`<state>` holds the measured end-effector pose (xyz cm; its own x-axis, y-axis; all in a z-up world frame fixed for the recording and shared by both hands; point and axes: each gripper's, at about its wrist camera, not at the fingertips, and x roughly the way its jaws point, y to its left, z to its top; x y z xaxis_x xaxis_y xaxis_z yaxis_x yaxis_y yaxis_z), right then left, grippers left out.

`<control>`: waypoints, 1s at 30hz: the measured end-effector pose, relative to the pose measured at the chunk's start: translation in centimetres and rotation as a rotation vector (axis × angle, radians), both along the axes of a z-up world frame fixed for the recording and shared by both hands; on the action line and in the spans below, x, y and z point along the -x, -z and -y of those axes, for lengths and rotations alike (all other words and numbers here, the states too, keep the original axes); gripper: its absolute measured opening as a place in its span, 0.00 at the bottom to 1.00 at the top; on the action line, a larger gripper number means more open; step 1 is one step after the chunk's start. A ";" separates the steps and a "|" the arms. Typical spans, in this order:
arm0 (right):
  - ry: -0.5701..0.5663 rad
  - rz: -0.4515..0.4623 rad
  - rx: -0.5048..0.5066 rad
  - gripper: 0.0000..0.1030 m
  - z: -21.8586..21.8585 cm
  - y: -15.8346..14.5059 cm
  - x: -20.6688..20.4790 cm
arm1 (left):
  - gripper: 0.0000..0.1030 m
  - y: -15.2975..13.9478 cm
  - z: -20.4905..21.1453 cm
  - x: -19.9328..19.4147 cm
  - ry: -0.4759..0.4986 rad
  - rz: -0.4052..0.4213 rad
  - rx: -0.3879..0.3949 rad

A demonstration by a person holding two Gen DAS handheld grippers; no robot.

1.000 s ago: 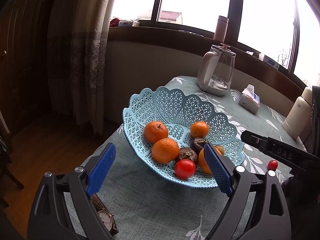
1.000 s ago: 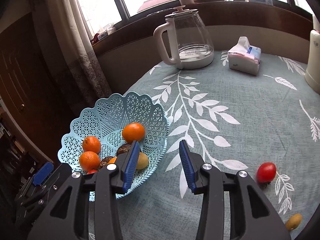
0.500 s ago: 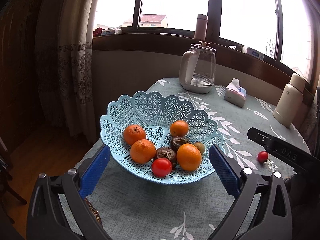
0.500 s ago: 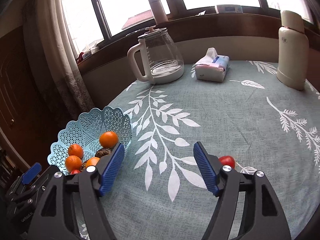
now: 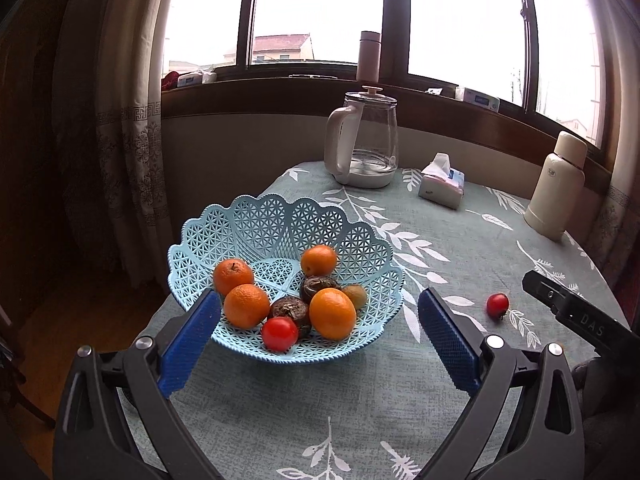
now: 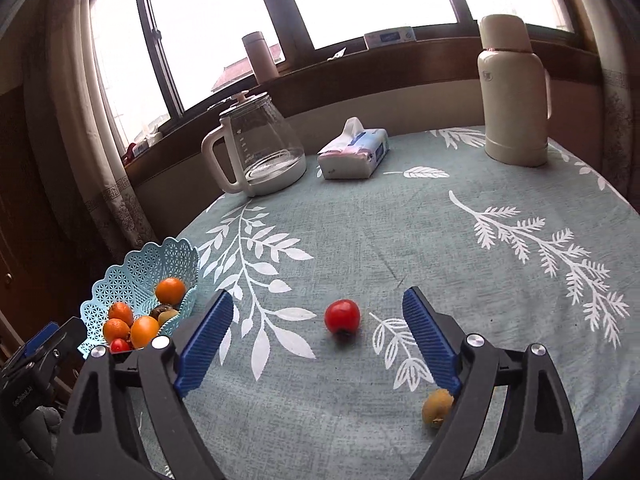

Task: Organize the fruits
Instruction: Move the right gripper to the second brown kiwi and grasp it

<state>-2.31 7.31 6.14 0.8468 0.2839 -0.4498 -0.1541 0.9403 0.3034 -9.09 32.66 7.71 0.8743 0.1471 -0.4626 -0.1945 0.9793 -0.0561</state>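
A light blue lattice basket [image 5: 256, 220] [image 6: 140, 268] holds several oranges, a red tomato [image 5: 279, 333], two dark brown fruits and a small brown fruit. My left gripper [image 5: 316, 340] hangs open just in front of it, its blue pads either side of the basket's near rim, holding nothing. A second red tomato [image 6: 341, 316] [image 5: 497, 304] lies loose on the tablecloth. My right gripper [image 6: 318, 340] stands open with this tomato just ahead, between its pads. A small brown fruit [image 6: 437, 406] lies on the cloth by the right finger.
At the back of the round table [image 6: 400, 240] stand a glass kettle [image 6: 260, 152] [image 5: 366, 140], a tissue pack [image 6: 354, 154] [image 5: 442, 186] and a cream thermos [image 6: 514, 92] [image 5: 554, 192]. Curtains [image 5: 120, 120] and a window sill [image 5: 280, 88] lie behind. The table edge drops off left of the basket.
My left gripper has drawn back from the basket. My right gripper has swung right, away from the basket, opened wider, and now has the loose tomato between its pads.
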 end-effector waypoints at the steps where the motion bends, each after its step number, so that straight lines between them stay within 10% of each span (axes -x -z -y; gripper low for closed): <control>1: 0.003 0.022 0.003 0.89 0.4 0.0 0.4 | 0.97 0.0 0.2 0.0 0.003 -0.001 0.000; 14: -0.035 -0.193 0.084 0.89 5.5 2.5 1.4 | 0.97 -0.1 2.2 0.0 0.055 -0.010 -0.007; 21: -0.057 -0.247 0.116 0.61 5.6 3.5 1.7 | 0.97 -0.1 3.2 0.1 0.085 -0.018 -0.019; 30: -0.075 -0.282 0.134 0.49 5.1 4.0 1.2 | 0.97 0.1 3.8 0.0 0.100 -0.031 -0.025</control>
